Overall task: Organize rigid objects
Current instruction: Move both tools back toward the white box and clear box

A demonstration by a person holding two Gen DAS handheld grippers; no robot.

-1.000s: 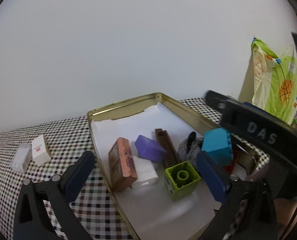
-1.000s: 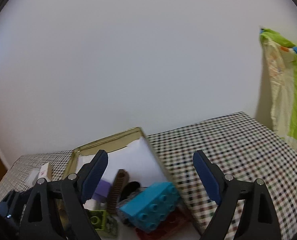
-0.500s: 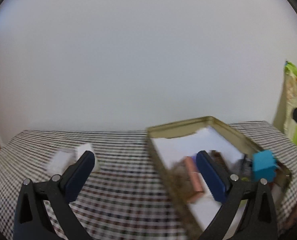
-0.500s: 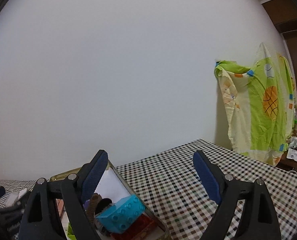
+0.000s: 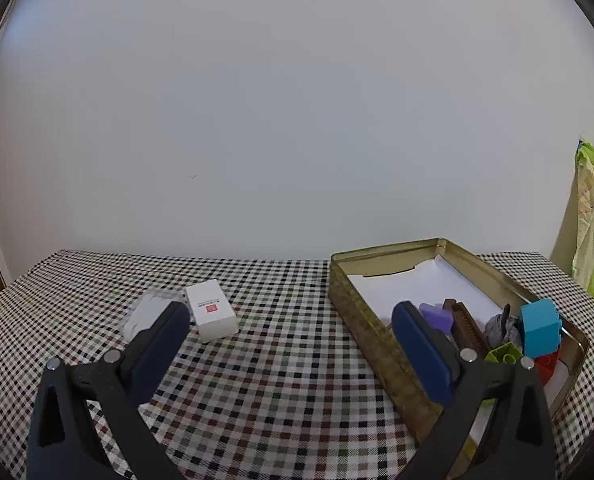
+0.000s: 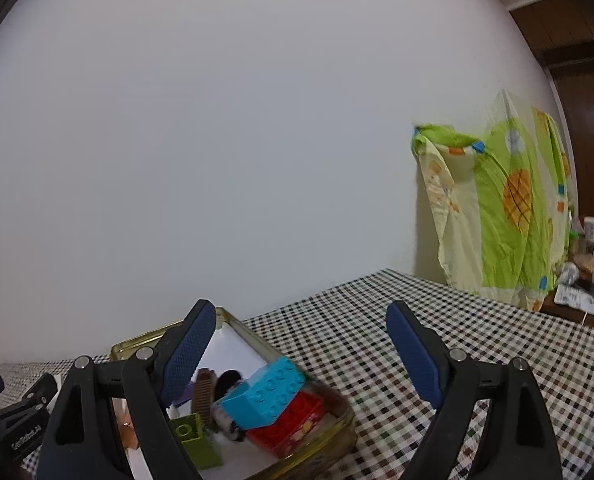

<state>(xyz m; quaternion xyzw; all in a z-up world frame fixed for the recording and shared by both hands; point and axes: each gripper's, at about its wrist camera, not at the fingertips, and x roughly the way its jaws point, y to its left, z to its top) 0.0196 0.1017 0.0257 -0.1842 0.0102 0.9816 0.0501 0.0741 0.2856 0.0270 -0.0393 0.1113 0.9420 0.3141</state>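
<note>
A gold tin (image 5: 361, 320) lined with white paper sits on the checked tablecloth, holding a blue brick (image 5: 540, 326), a red brick (image 6: 293, 420), a green brick (image 5: 503, 354), a purple block (image 5: 437, 316), a brown comb-like piece (image 5: 467, 326) and a grey lump. Left of it lie a white box with a red mark (image 5: 212, 310) and a smaller white box (image 5: 145, 312). My left gripper (image 5: 287, 322) is open over the cloth between the boxes and the tin. My right gripper (image 6: 297, 332) is open above the tin's (image 6: 337, 432) right end, holding nothing.
A green and yellow patterned cloth (image 6: 501, 216) hangs at the right, beyond the table's corner. Behind it a low wooden surface (image 6: 585, 280) carries a mug and small items. A plain white wall backs the table.
Both views swung: the left gripper turned left away from the tin toward the white boxes; the right gripper swung right, so the tin slid to its lower left. Both stayed open.
</note>
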